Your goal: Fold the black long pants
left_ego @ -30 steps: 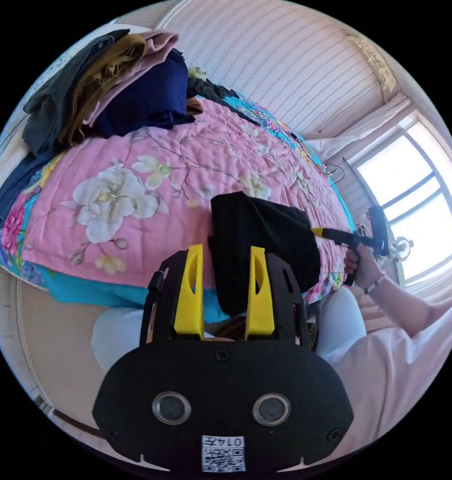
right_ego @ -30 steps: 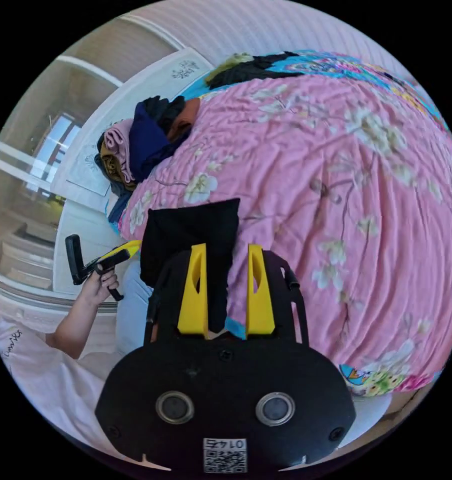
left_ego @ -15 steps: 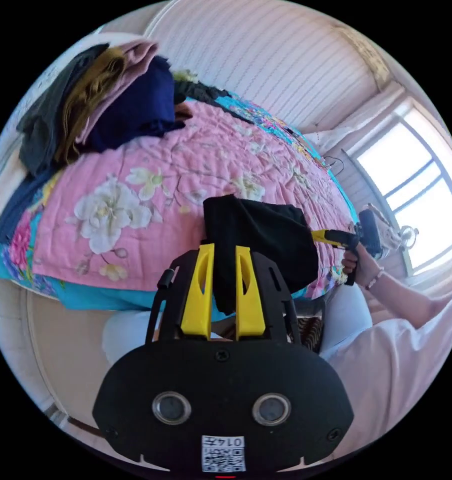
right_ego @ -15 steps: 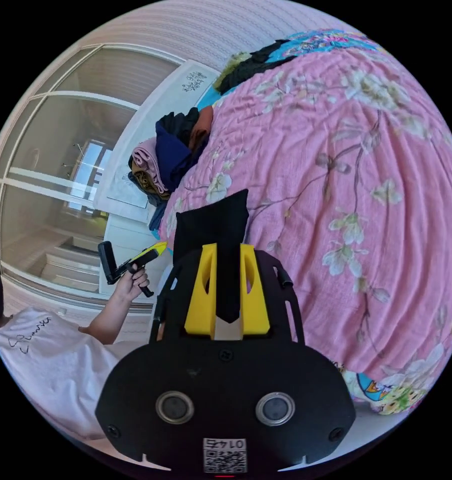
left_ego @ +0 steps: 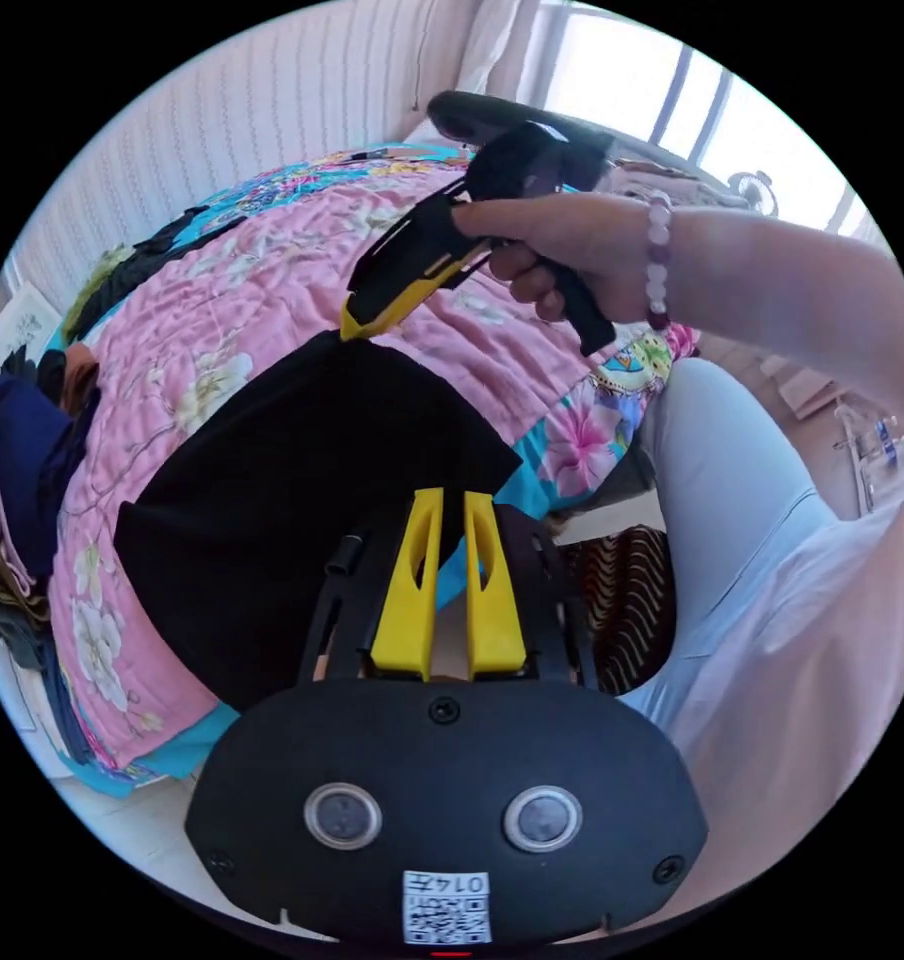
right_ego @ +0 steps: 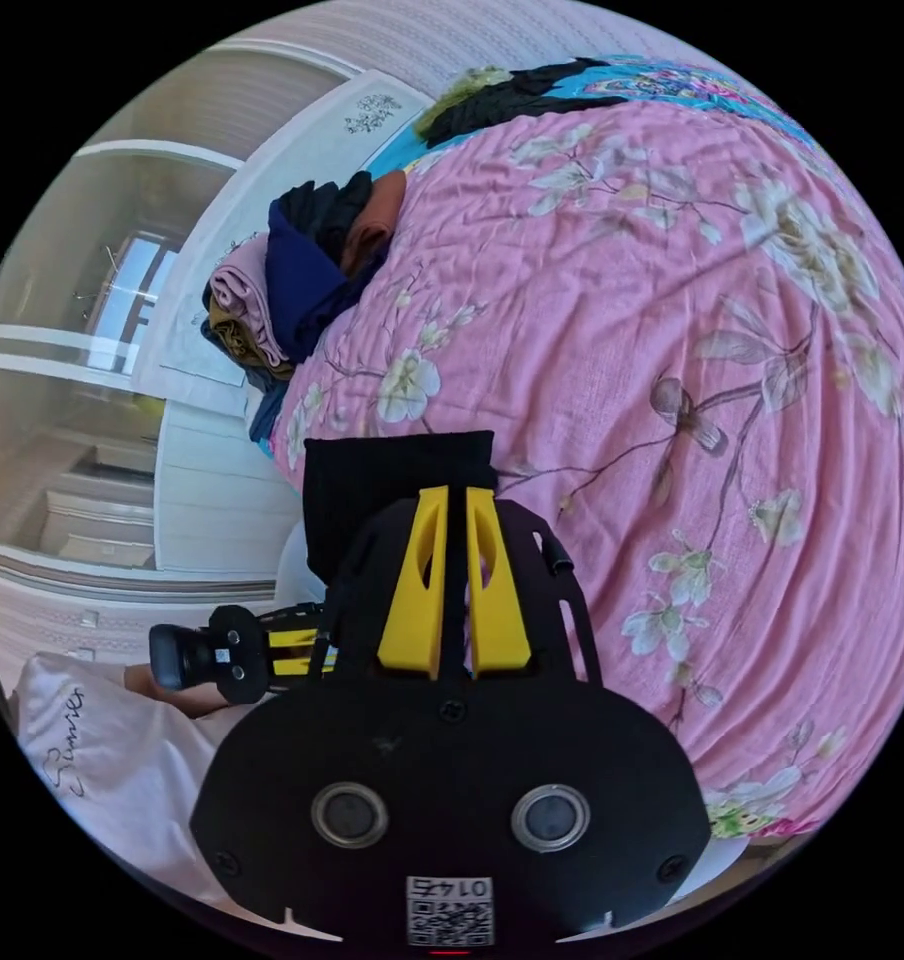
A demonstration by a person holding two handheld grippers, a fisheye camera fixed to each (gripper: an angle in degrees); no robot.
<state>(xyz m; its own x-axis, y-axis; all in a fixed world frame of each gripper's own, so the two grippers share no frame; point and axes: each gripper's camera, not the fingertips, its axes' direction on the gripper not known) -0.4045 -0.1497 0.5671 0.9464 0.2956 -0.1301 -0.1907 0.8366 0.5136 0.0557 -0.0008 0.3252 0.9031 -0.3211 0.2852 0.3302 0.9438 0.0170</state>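
Black pants (left_ego: 302, 500), already folded into a compact panel, lay at the near edge of the bed (left_ego: 272, 270), spread on the pink floral quilt (right_ego: 672, 350). In the left gripper view, the left gripper (left_ego: 447, 500) had its yellow jaws nearly pressed together over the panel's near corner; whether cloth sat between them could not be told. The right gripper (right_ego: 450, 495), in its own view, pinched a fold of the black fabric, and it also showed at 12 o'clock in the left gripper view, held in a hand (left_ego: 562, 250) at the panel's far corner. Doing the step well probably meant keeping both corners level and taut so the layers stayed squared. Open quilt stretched from 12 to 4 o'clock in the right gripper view; a stack (right_ego: 292, 290) of folded clothes sat well apart at 10 o'clock, and the bed's edge lay close behind.
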